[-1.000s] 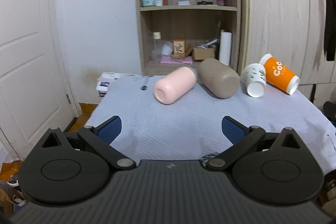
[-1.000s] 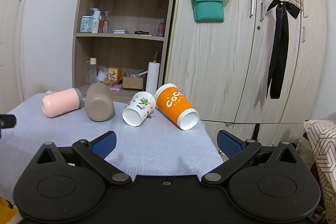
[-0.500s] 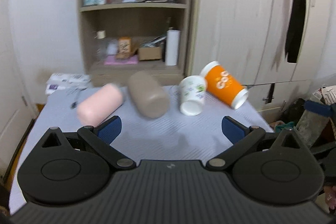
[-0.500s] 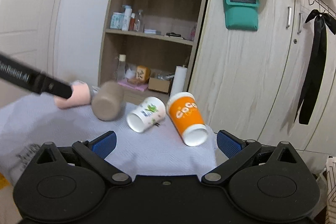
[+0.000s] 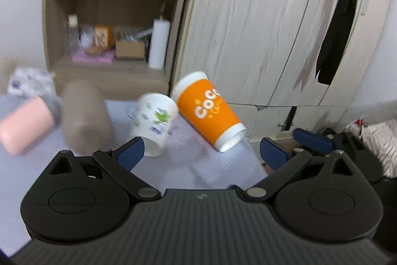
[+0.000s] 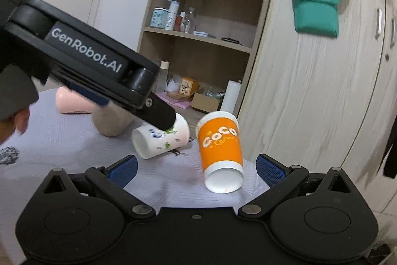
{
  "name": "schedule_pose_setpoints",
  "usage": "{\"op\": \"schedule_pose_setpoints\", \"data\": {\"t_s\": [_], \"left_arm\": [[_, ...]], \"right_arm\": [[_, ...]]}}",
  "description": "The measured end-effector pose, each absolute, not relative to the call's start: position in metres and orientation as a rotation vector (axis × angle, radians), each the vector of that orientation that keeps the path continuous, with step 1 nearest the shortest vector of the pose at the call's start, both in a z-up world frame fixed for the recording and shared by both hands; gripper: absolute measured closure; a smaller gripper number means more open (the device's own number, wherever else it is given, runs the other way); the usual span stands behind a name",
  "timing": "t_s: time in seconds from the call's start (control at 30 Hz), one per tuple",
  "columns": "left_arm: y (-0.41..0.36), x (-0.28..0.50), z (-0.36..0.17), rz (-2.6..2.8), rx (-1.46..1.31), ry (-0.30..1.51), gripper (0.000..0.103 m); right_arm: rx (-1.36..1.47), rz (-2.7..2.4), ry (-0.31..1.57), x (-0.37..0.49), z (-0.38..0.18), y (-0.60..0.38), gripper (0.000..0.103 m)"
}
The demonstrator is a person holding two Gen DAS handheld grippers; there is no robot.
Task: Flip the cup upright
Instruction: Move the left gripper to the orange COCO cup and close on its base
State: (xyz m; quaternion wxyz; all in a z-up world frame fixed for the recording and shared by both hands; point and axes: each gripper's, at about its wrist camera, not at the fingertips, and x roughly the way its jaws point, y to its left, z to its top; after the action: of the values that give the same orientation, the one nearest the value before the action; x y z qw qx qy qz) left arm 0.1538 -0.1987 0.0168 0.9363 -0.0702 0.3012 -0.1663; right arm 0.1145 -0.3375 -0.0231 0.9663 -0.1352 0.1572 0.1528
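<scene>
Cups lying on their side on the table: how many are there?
4, in a row: pink cup at the left end, brown cup next, white cup third, orange cup at the right end. More may be hidden.

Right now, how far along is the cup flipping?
Done: nothing. The orange cup, white cup, tan cup and pink cup all lie on their sides on the cloth.
In hand: nothing gripped. The left gripper and right gripper are both open; the right one faces the orange cup's mouth.
Left: grasp and stand the cups up.
</scene>
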Motion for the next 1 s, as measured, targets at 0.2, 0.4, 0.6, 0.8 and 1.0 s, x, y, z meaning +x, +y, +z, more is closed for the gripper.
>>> {"op": "schedule_pose_setpoints", "data": {"t_s": [0.2,0.4,0.6,0.8,1.0], "left_arm": [[-0.221,0.202,-0.003,-0.358,-0.250,0.686,0.007],[-0.235,0.232,-0.016,-0.378,-0.272,0.747,0.010],[-0.231,0.244,-0.025,-0.361,-0.317,0.752,0.010],[-0.233,0.250,-0.028,-0.373,-0.355,0.780,0.012],[-0.233,0.254,-0.032,-0.369,-0.373,0.787,0.016]], "right_arm": [[-0.230,0.336,0.362,0.160,-0.040,-0.359,0.000],[-0.250,0.333,0.416,0.198,-0.058,-0.360,0.001],[-0.218,0.386,0.419,0.219,-0.064,-0.366,0.000],[-0.180,0.384,0.452,0.241,-0.067,-0.372,0.006],[-0.181,0.389,0.478,0.243,-0.071,-0.368,0.023]]}}
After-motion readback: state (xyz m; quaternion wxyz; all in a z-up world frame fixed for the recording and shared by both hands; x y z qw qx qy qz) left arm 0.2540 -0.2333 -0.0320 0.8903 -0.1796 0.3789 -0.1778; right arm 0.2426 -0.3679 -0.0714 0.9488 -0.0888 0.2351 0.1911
